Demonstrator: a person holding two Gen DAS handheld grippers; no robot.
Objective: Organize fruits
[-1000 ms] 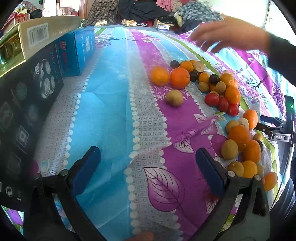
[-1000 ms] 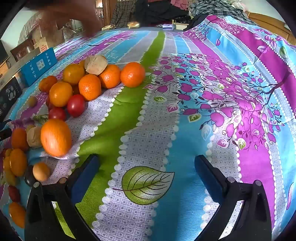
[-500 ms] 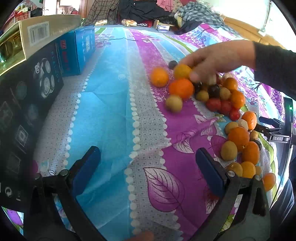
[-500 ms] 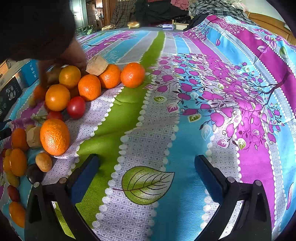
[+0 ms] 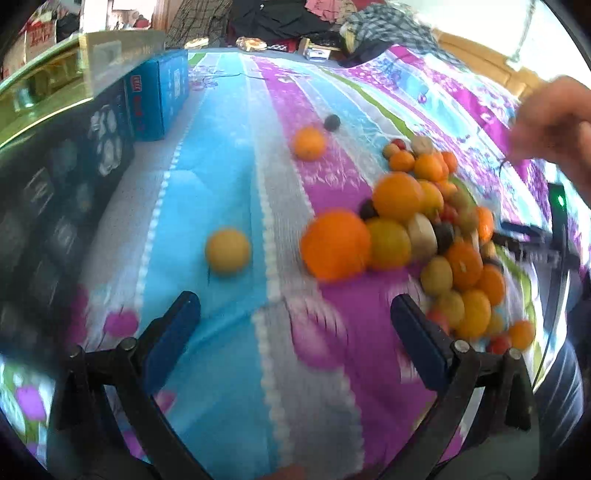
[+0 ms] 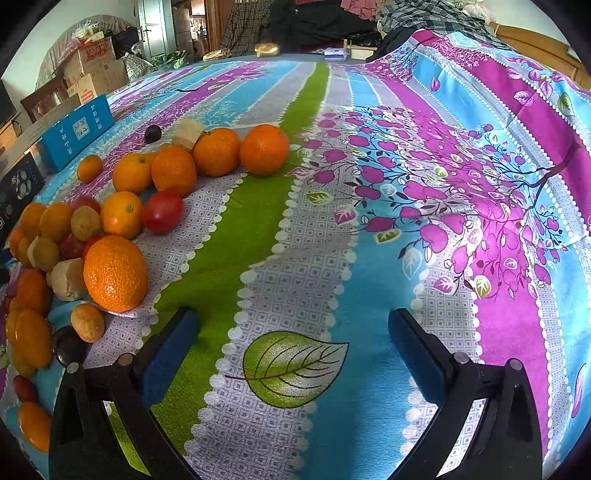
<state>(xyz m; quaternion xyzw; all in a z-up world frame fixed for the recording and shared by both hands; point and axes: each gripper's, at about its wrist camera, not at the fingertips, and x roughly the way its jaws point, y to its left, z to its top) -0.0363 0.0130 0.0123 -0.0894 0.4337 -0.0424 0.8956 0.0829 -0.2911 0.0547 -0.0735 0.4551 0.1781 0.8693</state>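
Note:
A heap of oranges, yellow fruits, red tomatoes and dark plums [image 5: 436,236] lies on the striped cloth, right of my left gripper [image 5: 295,336], which is open with nothing between its fingers. A big orange [image 5: 335,243] leads the heap. A lone yellow fruit [image 5: 228,250] sits ahead of the left finger, a small orange [image 5: 308,143] and a dark plum [image 5: 332,122] farther off. In the right wrist view the same heap [image 6: 122,214] spreads to the left of my open right gripper [image 6: 295,336], a large orange [image 6: 115,273] nearest its left finger.
A blue box [image 5: 159,99] and a black carton [image 5: 48,206] line the left edge. A bare hand [image 5: 550,122] hovers at the upper right above the heap. Clothes pile at the far end [image 6: 317,22]. Patterned cloth [image 6: 424,221] spreads right of the fruit.
The left view has gone blurred and the fruit sits nearer, bunched together. One yellow fruit has rolled out to the left. The hand has lifted off the heap to the right. Both grippers stay open.

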